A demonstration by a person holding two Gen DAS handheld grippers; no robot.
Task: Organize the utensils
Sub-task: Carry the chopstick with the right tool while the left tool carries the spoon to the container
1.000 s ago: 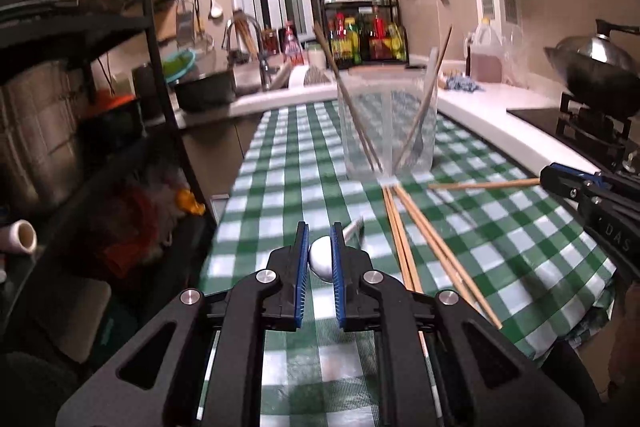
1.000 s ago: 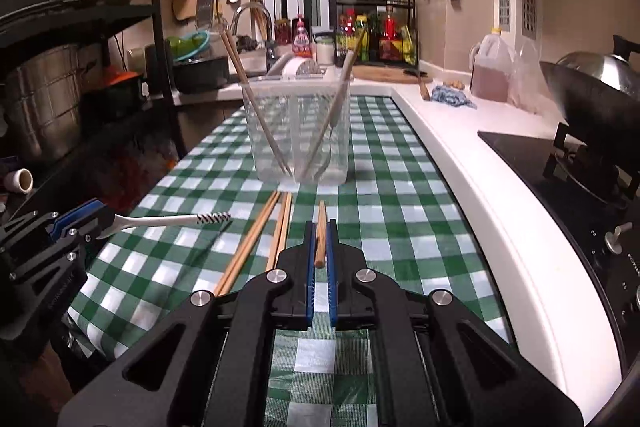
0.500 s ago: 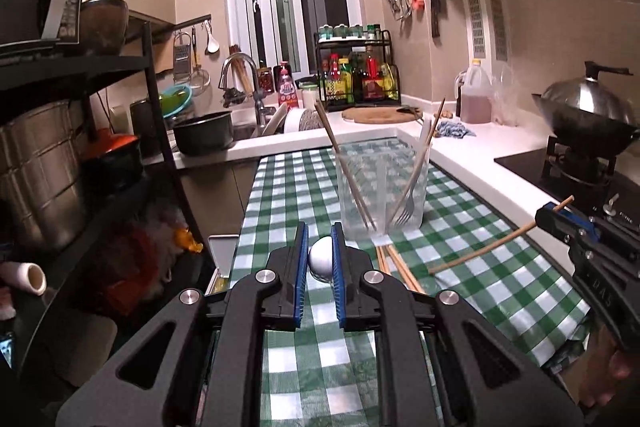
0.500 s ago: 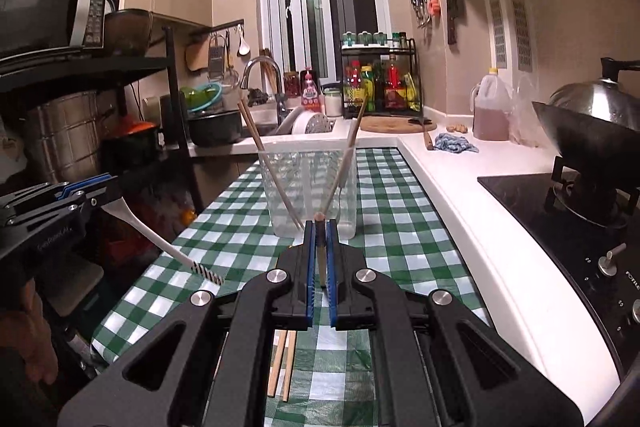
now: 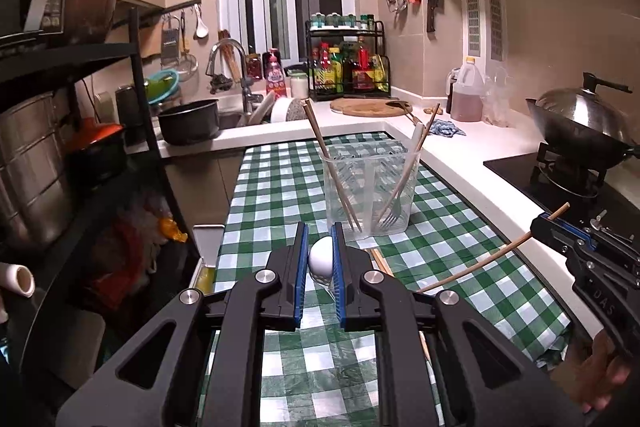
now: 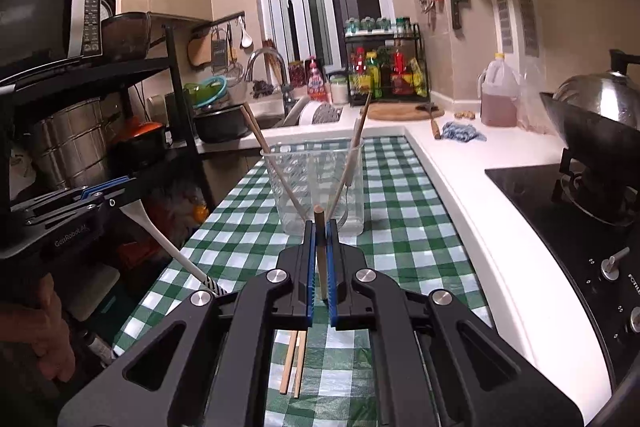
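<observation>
Tongs clamp both utensils: left tongs (image 5: pixel 320 259) a white spoon (image 5: pixel 321 261), right tongs (image 6: pixel 319 267) a chopstick (image 6: pixel 319 255).

Two grippers (image 5: pixel 320 259) (image 6: pixel 319 259), one clear cup (image 5: pixel 370 187), one white spoon (image 5: pixel 321 256), one fork (image 5: pixel 390 215), one wok (image 5: pixel 580 123) at right, two chopsticks (image 6: pixel 294 363) lying at bottom middle

Right gripper (image 6: pixel 320 227) clamps a wooden chopstick (image 6: pixel 319 251) above the checked tablecloth (image 6: pixel 404 227) — clear utensil holder (image 6: pixel 316 187) at twelve o'clock, left gripper (image 6: pixel 106 191) at nine o'clock gripping a white spoon (image 6: pixel 160 235).
</observation>
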